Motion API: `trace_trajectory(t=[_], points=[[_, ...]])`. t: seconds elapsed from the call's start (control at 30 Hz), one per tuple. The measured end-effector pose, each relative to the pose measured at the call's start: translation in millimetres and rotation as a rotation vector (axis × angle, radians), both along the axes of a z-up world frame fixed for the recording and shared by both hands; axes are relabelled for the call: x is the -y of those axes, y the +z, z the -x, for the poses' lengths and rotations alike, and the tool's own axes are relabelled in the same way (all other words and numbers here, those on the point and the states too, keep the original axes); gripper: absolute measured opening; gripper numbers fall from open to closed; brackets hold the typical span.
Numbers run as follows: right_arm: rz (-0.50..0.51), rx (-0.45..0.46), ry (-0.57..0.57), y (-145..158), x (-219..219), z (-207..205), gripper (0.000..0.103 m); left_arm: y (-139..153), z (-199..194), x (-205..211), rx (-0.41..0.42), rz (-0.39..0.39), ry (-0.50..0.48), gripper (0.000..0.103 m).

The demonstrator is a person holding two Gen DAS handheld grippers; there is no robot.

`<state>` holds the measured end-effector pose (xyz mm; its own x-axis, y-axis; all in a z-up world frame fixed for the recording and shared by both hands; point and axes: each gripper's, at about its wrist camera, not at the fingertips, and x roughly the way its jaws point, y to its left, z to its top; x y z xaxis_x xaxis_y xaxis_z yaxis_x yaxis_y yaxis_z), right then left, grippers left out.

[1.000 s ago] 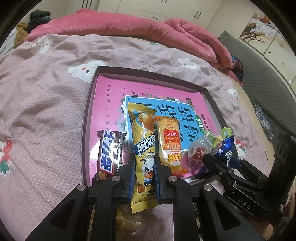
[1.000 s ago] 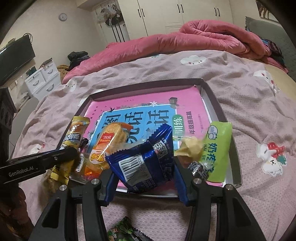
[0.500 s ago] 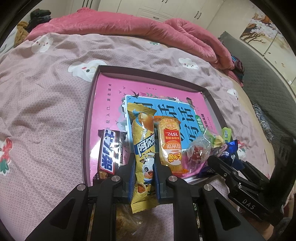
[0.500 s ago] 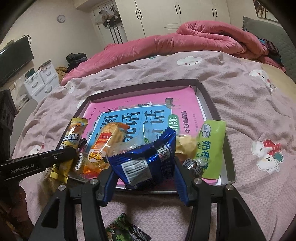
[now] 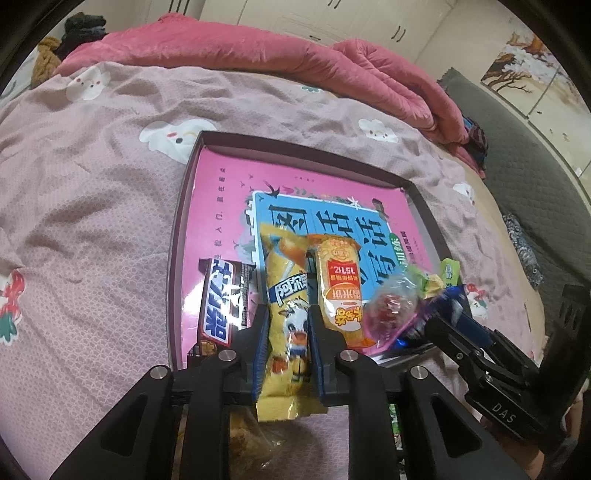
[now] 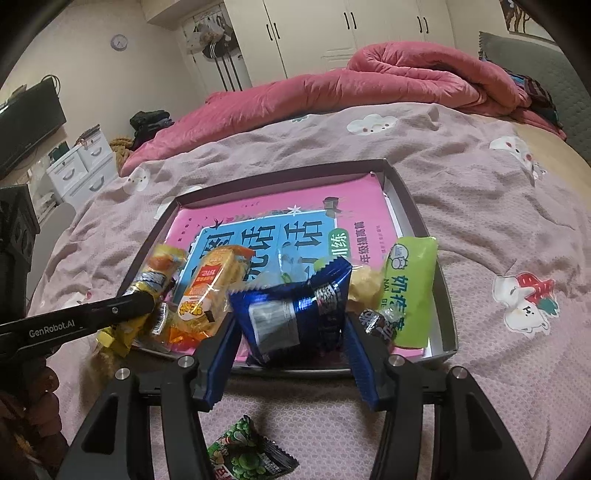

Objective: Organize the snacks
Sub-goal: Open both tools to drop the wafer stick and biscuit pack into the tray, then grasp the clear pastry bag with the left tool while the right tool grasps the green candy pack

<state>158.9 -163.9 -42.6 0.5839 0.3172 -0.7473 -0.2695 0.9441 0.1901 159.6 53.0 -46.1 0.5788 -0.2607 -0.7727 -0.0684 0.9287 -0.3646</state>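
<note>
The left tongs [image 5: 286, 332], just easing open, flank the yellow snack bar [image 5: 286, 295]; release it flat inside the tray [image 5: 177, 258]. The right tongs [image 6: 290, 332] bracket the blue packet [image 6: 291, 310] at the tray's near edge, grip uncertain.

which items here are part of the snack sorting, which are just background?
Job:
- tray
- yellow cow-print snack, between the left hand-held gripper's jaws, which have just been opening
- blue packet in right hand-held gripper
- orange cracker pack
- green packet
- chocolate bar
- green pea packet, outside tray

Background:
- pink quilt
- wardrobe
- drawer unit
</note>
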Motion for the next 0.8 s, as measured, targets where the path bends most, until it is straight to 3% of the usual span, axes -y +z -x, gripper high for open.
trace_trajectory(t=[0.1, 0.17, 0.37, 0.57, 0.8], points=[[-0.013, 0.013, -0.003, 4, 3, 4, 0.060, 5, 2, -2, 0.010, 0.010, 0.003, 0.032], [-0.010, 0.017, -0.002, 8, 4, 8, 0.062, 9, 4, -4, 0.014, 0.015, 0.004, 0.046], [-0.028, 0.022, 0.013, 18, 6, 24, 0.064, 24, 16, -11, 0.035, 0.008, 0.008, 0.056], [-0.031, -0.022, 0.044, 16, 3, 46, 0.065, 36, 39, -24, 0.044, -0.030, 0.020, 0.060], [-0.026, -0.135, 0.049, 0, 3, 69, 0.065, 23, 62, -37, -0.006, -0.013, 0.038, 0.061]])
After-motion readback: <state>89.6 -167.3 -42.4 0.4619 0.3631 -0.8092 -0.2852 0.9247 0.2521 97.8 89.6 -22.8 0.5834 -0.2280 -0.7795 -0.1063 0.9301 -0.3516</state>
